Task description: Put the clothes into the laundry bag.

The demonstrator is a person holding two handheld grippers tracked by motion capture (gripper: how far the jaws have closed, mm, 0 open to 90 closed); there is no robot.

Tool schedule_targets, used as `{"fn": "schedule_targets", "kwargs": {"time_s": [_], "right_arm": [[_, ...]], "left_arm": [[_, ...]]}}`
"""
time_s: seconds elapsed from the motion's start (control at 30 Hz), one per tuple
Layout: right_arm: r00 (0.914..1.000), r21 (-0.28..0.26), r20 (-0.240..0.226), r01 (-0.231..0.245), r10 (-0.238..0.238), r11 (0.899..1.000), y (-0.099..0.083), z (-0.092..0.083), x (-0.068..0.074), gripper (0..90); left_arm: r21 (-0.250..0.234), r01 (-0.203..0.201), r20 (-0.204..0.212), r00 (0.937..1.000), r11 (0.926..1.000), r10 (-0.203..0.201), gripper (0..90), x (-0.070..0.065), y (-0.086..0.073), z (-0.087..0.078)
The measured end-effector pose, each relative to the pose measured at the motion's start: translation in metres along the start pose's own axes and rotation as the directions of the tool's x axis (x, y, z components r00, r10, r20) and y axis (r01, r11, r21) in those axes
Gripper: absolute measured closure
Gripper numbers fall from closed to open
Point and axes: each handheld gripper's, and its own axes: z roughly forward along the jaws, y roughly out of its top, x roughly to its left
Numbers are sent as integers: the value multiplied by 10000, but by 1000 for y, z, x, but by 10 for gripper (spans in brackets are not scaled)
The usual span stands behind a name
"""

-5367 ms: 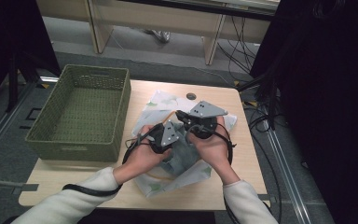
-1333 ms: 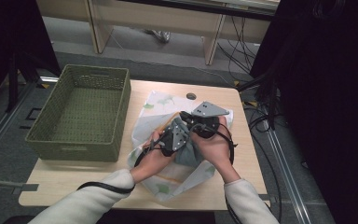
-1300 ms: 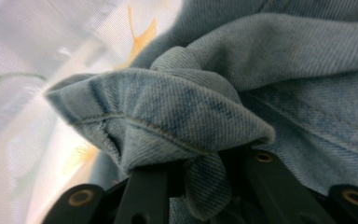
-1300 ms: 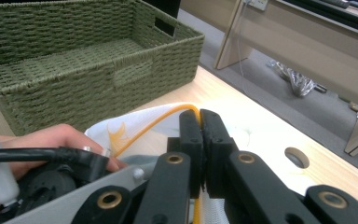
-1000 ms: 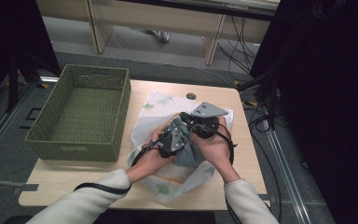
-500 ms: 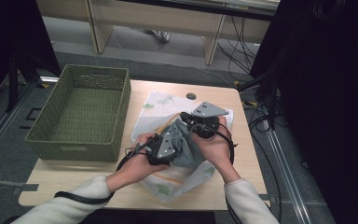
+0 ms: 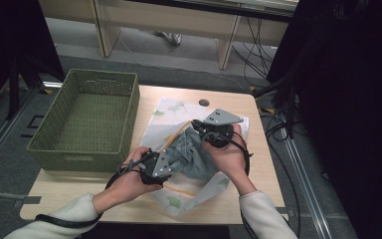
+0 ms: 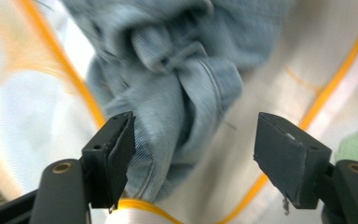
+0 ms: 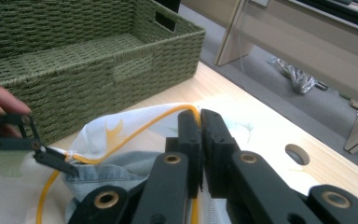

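On the bench, right of the green basket, the left gripper has just been opening and is standing wide, nothing pinched, the denim garment lying between its jaws atop the white bag. It should re-grip the denim deeper. The right gripper is clamping the bag's orange-edged rim; it should be holding steady. No writing is readable.
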Motion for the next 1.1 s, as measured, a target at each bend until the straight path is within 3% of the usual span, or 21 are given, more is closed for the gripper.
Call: {"fn": "schedule_targets", "kwargs": {"time_s": [0.1,0.13,0.23,0.3,0.37,0.43,0.57,0.67,0.77,0.87,0.9,0.93,1.0,1.1], "right_arm": [[10000,19,-58,15,-15,10000,0,1,2,879],[10000,29,-60,9,-9,10000,0,1,2,879],[10000,-17,-22,11,-11,10000,1,-1,2,879],[10000,-44,-11,56,-56,10000,0,-1,0,879],[10000,-31,-11,-2,2,10000,-1,0,0,879],[10000,-33,-3,5,-5,10000,0,-1,0,878],[10000,-17,-9,57,-58,10000,1,0,2,877],[10000,-22,-6,98,-98,9999,1,1,2,876],[10000,-23,-33,89,-89,10000,1,1,3,875],[10000,10,-90,12,-12,10000,0,2,2,874],[10000,-11,-62,77,-77,10000,0,2,2,874],[10000,-11,-62,77,-77,10000,0,2,2,874],[10000,14,-84,41,-40,10000,0,2,2,875],[9999,13,-70,81,-81,10000,0,2,3,874]], "left_arm": [[186,-314,-526,9981,9993,324,289,-3,0,7],[40,-279,-675,9973,9996,281,306,-4,1,6],[-433,245,-735,9969,9988,-277,312,-2,3,-4],[-845,920,-775,9921,9922,-986,301,4,3,-13],[-946,1274,-1025,9853,9873,-1369,292,9,0,-20],[-665,1266,-1318,9821,9897,-1345,290,12,-6,-22],[64,1276,-1227,9844,9918,-1259,339,11,-15,-10],[360,1117,-1095,9882,9931,-1071,450,10,-16,-3],[601,916,-1218,9890,9940,-838,579,11,-14,3],[850,995,-1163,9892,9914,-893,738,12,-12,8],[809,1189,-1134,9875,9896,-1094,831,12,-12,10],[877,1172,-1100,9881,9892,-1073,831,12,-10,10],[645,1349,-922,9874,9888,-1287,855,8,-6,9],[-185,1689,-639,9834,9855,-1697,858,4,5,1]]}}
